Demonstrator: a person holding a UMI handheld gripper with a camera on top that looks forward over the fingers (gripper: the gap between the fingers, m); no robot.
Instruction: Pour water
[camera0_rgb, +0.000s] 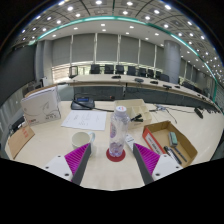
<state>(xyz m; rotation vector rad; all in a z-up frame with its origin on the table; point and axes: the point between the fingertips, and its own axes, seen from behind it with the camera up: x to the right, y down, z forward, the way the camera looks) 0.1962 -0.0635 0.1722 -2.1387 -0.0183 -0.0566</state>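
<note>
You are looking across a broad pale table (100, 170) in a big meeting room, with rows of dark chairs (120, 70) and long desks behind it under ceiling lights.

The largest things on the table sit off to the sides. To the left, well beyond the fingers, stands a white box (42, 104) with printing on its face; you cannot tell what is in it. To the right lies an open cardboard box (170, 140), and inside it you can see a few slim tools, one with a red handle; what they are exactly is too small to make out. Behind the middle, a stack of white paper (85, 119) lies flat, with a dark object (83, 102) just beyond it.

Straight ahead of you, between the two fingers but farther out than their tips, stands a clear bottle (119, 132), upright, on a red base. Its wall is see-through with a pale pink tint; you cannot tell how much water is in it. Just left of the bottle, near the left finger, sits a small white cup (81, 140), upright; its contents are not visible from this angle.

Your gripper (112, 160) is spread wide, the purple pads (78, 158) facing each other with nothing held between them. The bottle stands apart from both fingers, untouched.
</note>
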